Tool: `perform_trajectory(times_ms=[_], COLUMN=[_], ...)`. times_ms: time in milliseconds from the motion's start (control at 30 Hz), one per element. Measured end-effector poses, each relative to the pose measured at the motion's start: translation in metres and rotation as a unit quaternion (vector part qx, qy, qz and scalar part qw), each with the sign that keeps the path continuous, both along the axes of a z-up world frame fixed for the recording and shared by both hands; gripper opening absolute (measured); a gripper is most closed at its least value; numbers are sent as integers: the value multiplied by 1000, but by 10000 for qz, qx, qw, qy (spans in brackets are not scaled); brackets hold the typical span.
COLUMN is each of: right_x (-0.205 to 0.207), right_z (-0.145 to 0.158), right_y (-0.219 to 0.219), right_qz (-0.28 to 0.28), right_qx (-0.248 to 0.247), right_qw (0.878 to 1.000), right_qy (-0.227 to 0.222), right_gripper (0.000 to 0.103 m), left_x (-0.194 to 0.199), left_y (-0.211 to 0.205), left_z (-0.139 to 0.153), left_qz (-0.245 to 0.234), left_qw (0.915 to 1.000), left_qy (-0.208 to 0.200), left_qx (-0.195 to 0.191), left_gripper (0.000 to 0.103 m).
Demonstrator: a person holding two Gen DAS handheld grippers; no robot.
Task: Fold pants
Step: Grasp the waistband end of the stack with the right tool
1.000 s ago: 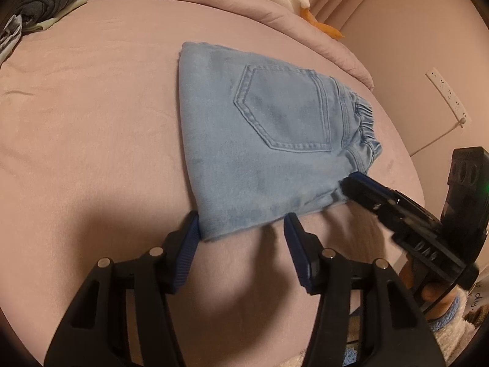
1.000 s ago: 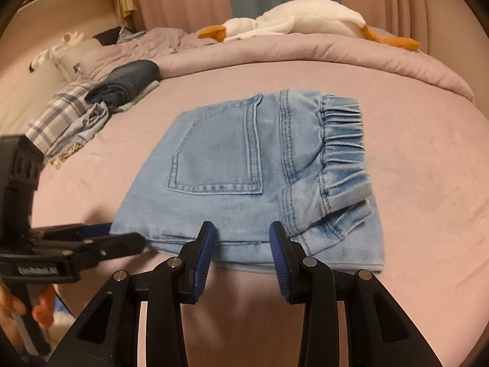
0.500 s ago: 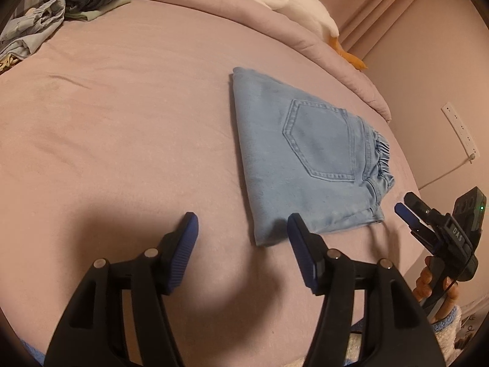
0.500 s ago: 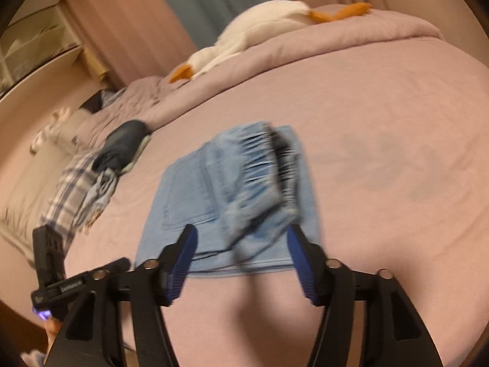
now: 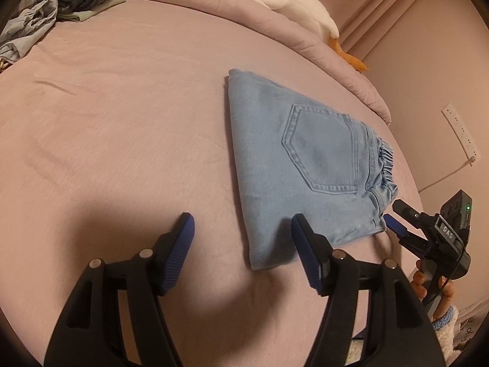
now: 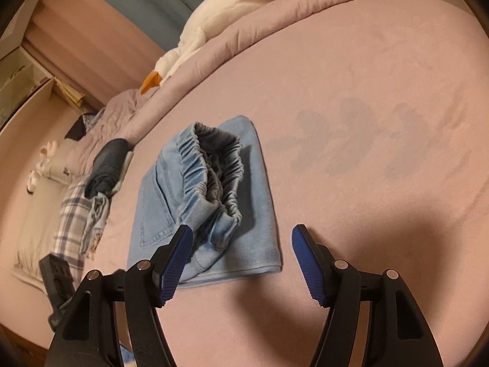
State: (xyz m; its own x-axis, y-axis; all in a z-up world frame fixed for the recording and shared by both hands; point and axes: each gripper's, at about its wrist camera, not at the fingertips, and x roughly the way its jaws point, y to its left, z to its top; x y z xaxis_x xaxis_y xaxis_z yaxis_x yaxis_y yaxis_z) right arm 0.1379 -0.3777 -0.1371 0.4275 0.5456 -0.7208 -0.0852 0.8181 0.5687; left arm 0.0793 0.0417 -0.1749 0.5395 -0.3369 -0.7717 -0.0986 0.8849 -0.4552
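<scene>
Both grippers have backed off the folded jeans (image 5: 308, 171) in the last second. A second ago the left gripper (image 5: 241, 238) had its blue pads right at the near corner of the denim, and the right gripper (image 6: 241, 253) sat low against the near edge; now each hangs clear, jaws spread wide and holding nothing. In the left view the right gripper (image 5: 400, 217) shows at the far right, tips just beside the waistband corner, not pinching it.

To me that reads as the last fold being finished and let go. The light-blue jeans lie as a compact rectangle, back pocket (image 5: 321, 150) up, with the elastic waistband (image 6: 214, 177) puffing open on top instead of lying flat. Pressing that bulge down looks like the only thing left, if anything.

They rest on a pink bed cover (image 5: 122, 122), smooth apart from a few shallow creases and some darker smudges to the right. A rolled quilt runs along the far edge with a white plush goose (image 6: 211, 21) on it, and a heap of other clothes (image 6: 101, 171), dark and plaid, sits well apart to the left. Pink curtains and a wall power strip (image 5: 461, 134) close off the room.
</scene>
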Motion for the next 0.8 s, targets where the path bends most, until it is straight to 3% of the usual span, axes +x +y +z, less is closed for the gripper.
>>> perform_trajectory(times_ms=[400, 800], right_x=[12, 25], right_z=[1, 0], right_y=[0, 3], right_qz=[75, 15], right_qx=[-59, 248], right_qw=[9999, 9995], right_qy=[40, 183], right_gripper=[69, 70], left_x=[11, 22], left_y=[-1, -3], left_z=[-2, 0], left_qz=[-68, -118], left_qw=[9999, 9996], left_qy=[-17, 73], left_qx=[-94, -230], left_gripper=[66, 66])
